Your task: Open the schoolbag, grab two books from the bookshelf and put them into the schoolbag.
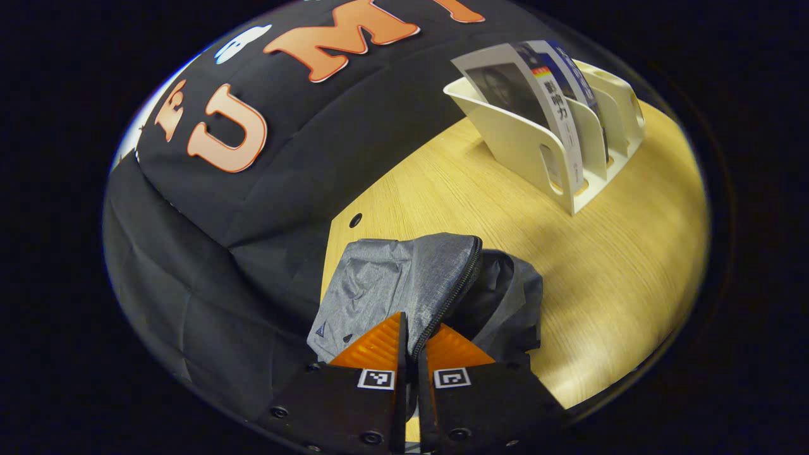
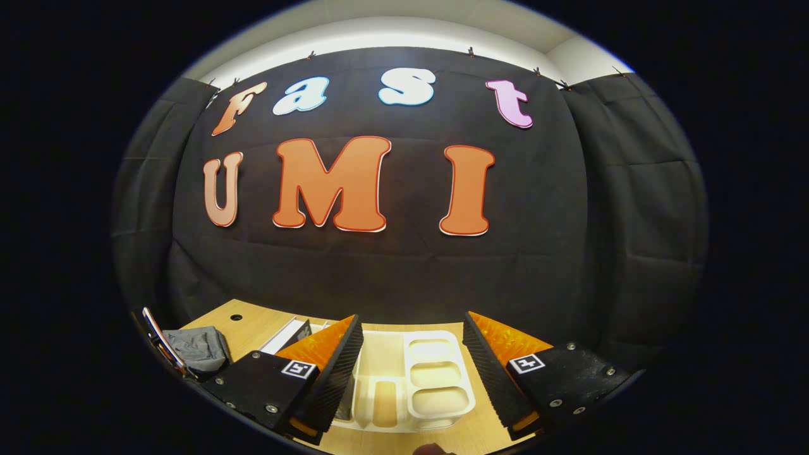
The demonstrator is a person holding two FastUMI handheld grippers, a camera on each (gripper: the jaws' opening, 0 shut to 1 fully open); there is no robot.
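At the bottom of the left gripper view, the left hand-held gripper (image 1: pixel 414 344) is clenched on the zipper edge of the grey schoolbag (image 1: pixel 404 278), whose limp cloth should sag and needs holding by that rim. Beyond, upper right on the wooden surface (image 1: pixel 607 272), books (image 1: pixel 556 107) lean in the white bookshelf (image 1: pixel 537 151); stiff spines look best to pinch. The right hand-held gripper (image 2: pixel 411 354) hangs released above the shelf.

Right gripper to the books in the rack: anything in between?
Nothing visible. The right gripper hangs open above the white bookshelf, only air between jaws and rack. A book sits just behind its left-hand finger. The left gripper pinches the schoolbag.
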